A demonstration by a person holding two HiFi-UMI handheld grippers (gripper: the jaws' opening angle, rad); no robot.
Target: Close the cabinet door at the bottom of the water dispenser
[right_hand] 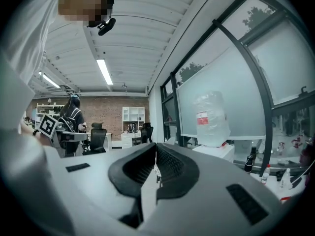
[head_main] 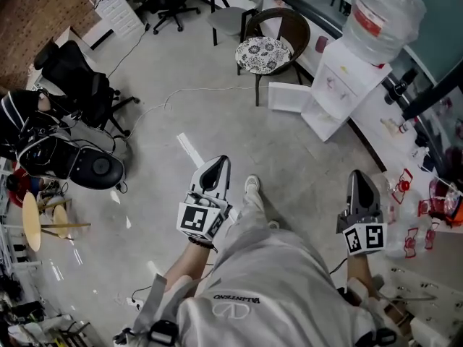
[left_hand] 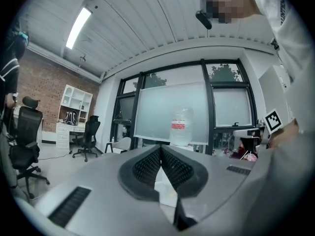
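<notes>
A person in a pale shirt stands on the grey office floor (head_main: 217,114), holding the left gripper (head_main: 216,163) and the right gripper (head_main: 358,174) level out in front, both pointed toward the white water dispenser (head_main: 340,85) by the window wall. In each gripper view the jaws are pressed together with nothing between them. The dispenser, topped with a clear bottle (head_main: 380,9), is well apart from both grippers. Its bottom cabinet door (head_main: 286,97) stands open, swung out from the base toward a dark chair (head_main: 265,52) with a patterned cushion just beside it. The bottle also shows ahead in the left gripper view (left_hand: 180,127) and in the right gripper view (right_hand: 211,114).
</notes>
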